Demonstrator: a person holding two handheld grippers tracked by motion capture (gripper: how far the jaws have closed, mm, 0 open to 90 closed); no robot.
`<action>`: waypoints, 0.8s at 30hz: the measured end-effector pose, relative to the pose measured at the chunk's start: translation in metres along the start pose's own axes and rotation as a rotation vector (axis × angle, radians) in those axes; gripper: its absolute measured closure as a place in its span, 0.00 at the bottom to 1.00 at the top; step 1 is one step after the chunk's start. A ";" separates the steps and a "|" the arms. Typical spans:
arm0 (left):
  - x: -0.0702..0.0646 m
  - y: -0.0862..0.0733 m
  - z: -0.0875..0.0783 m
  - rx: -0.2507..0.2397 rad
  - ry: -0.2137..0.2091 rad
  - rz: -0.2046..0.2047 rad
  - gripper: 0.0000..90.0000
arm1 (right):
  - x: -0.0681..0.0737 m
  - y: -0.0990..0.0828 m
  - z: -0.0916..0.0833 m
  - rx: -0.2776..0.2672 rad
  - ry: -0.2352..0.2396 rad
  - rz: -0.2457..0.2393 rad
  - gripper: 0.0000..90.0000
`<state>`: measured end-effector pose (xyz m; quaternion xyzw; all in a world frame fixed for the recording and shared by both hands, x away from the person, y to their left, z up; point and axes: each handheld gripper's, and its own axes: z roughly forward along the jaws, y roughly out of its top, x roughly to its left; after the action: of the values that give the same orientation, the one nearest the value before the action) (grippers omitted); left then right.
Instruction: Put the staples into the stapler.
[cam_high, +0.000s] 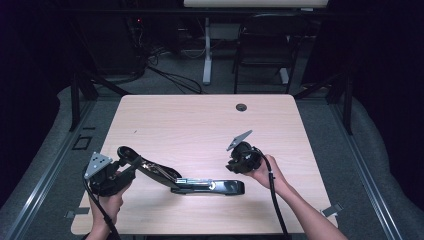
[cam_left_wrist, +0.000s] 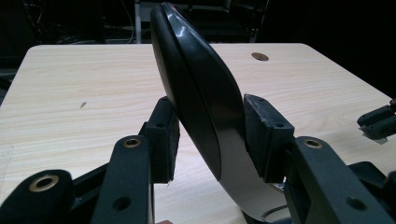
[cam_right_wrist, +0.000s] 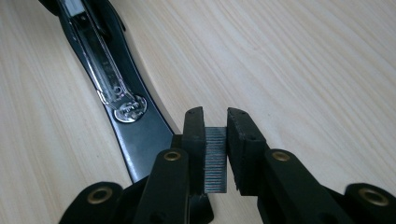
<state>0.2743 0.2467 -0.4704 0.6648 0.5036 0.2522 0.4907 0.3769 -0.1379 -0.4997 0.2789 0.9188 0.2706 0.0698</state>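
Pale wooden table (cam_high: 200, 115), with a round cable hole (cam_high: 241, 107) near the far edge. Lying open on it, a black stapler (cam_high: 210, 186) (base flat, just ahead of the right fingers (cam_right_wrist: 194, 126); lid raised between the left fingers (cam_left_wrist: 163, 135)).

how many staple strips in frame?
1. The staple strip sits clamped between the right gripper pads, above the table beside the open stapler. The left gripper holds the stapler's lid; any staples inside the magazine can't be made out.
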 end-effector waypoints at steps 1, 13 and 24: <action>0.000 0.000 0.000 -0.001 0.001 0.000 0.64 | 0.001 0.002 0.000 -0.002 0.005 -0.004 0.87; 0.000 0.000 0.000 -0.003 -0.001 0.003 0.64 | 0.005 0.013 0.004 -0.025 0.055 -0.042 0.87; 0.001 0.000 0.000 -0.002 -0.005 0.003 0.64 | 0.012 0.026 0.013 -0.044 0.089 -0.063 0.87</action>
<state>0.2743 0.2472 -0.4709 0.6658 0.5011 0.2518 0.4921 0.3829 -0.1071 -0.4963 0.2358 0.9232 0.3004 0.0432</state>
